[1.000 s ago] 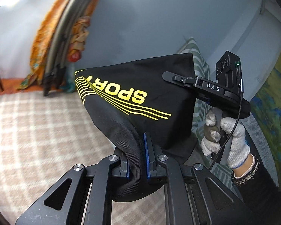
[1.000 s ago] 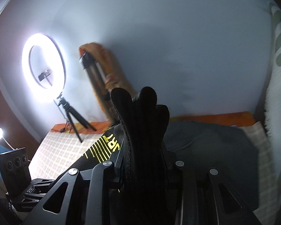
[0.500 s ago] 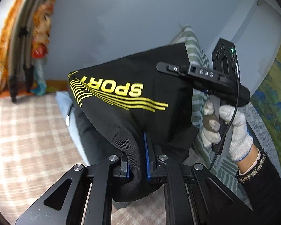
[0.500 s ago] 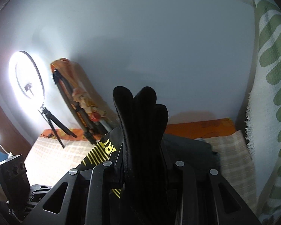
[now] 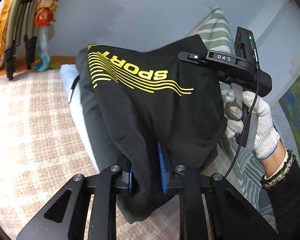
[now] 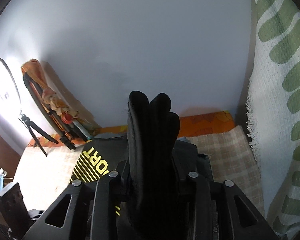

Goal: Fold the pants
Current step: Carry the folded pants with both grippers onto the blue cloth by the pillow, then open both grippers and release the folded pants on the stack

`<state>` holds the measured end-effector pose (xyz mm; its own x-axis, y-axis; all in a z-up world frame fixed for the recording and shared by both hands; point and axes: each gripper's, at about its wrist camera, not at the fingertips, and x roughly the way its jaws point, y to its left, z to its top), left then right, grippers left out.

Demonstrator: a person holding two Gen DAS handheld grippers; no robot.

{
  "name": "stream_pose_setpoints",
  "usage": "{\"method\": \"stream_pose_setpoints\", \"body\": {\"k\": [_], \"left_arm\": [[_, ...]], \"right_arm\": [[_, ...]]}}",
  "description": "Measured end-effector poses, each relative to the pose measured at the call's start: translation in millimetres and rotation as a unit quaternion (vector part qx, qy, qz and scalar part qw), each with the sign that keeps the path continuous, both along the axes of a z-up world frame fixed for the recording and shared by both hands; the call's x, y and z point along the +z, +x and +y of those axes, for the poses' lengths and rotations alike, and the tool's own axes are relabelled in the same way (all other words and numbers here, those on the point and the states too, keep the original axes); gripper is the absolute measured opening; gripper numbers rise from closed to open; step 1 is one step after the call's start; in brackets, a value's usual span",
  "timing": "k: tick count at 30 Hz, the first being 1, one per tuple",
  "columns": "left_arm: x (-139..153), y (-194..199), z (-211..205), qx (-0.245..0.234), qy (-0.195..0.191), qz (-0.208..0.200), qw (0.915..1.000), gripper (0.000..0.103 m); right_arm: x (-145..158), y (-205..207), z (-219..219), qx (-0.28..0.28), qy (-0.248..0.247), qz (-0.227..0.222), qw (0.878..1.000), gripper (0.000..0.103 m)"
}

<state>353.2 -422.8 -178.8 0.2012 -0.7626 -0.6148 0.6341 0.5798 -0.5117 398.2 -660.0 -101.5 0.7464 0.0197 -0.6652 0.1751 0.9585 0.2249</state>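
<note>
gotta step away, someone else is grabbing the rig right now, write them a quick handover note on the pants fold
Left gripper: shut on a bunched fold of the black pants.
Right gripper: shut on another bunch of the pants, which sticks up past its fingers.
Pants: held up between both grippers, SPORT print facing the left camera, above a stack of folded clothes on the checked mat.
Done: both ends gripped and raised.
Left: likely lay the pants down flat, finish the fold, let go. How many folds are already in, I cannot tell.

Left wrist view: close behind pants (image 5: 150,104), facing wall and right gripper (image 5: 192,57). Right wrist view: tilted up at wall. Shared: pants, checked mat (image 6: 220,150).
</note>
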Motion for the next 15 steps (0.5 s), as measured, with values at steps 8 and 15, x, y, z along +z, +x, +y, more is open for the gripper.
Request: {"method": "stream_pose_setpoints", "body": {"k": [8,15], "left_arm": [[-1,2,21,0.032,0.029,-0.003,0.9990,0.047],[-4,6,35,0.038,0.038,-0.007,0.9985,0.047]], "right_arm": [[-9,-5,4,-0.028,-0.066,0.045,0.996,0.069],[-16,-16,-9,-0.081,-0.084,0.074,0.990,0.082]]}}
